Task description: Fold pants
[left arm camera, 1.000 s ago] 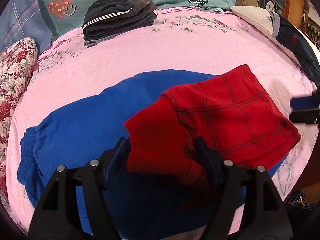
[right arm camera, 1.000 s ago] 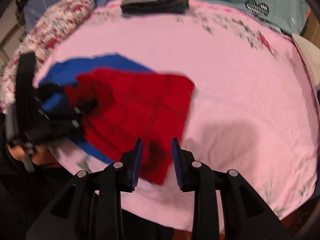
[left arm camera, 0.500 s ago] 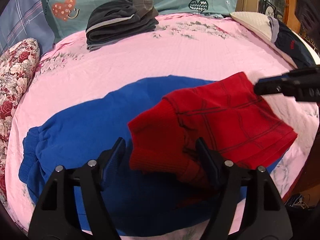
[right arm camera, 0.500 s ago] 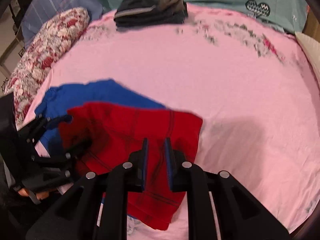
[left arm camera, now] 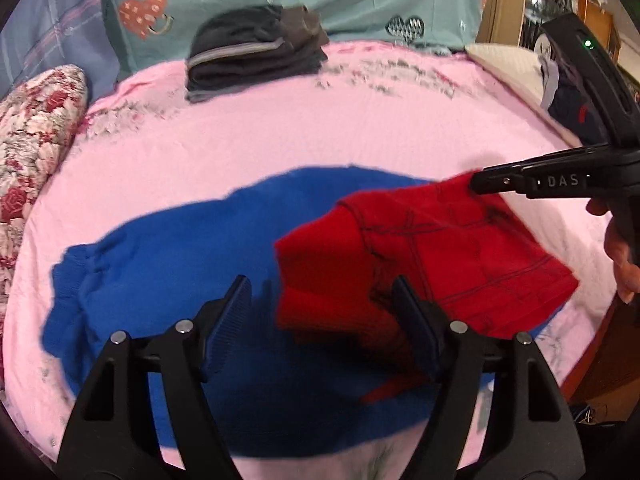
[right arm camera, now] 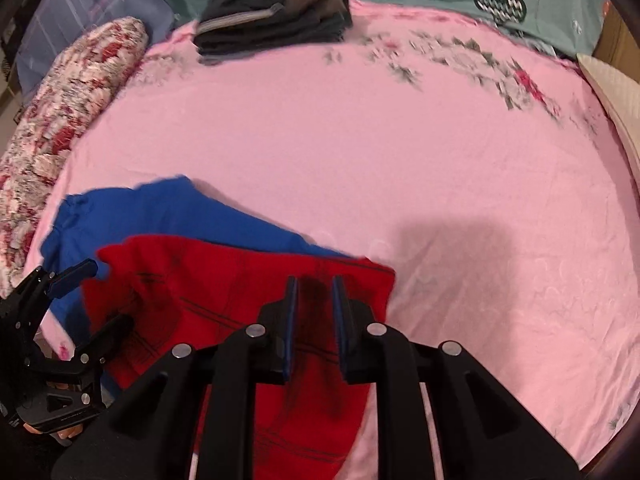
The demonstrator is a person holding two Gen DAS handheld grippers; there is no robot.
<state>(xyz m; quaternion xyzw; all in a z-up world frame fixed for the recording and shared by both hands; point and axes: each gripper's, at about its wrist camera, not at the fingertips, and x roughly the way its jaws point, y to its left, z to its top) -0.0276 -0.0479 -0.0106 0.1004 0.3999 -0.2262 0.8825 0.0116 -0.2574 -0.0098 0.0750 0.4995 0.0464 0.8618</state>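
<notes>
Left wrist view: the right gripper (left arm camera: 474,184) has come in over the far corner of the red pants (left arm camera: 460,248), having stood clear of that corner a second ago. Its jaws have narrowed to a slim gap; whether cloth is pinched cannot be told. The left gripper (left arm camera: 324,312) stays wide, its jaws astride the near red edge, not pressing. The pants lie partly on the blue garment (left arm camera: 180,248), on the pink bed (left arm camera: 280,132). Judgement: a corner grasp for the next fold is being set.
</notes>
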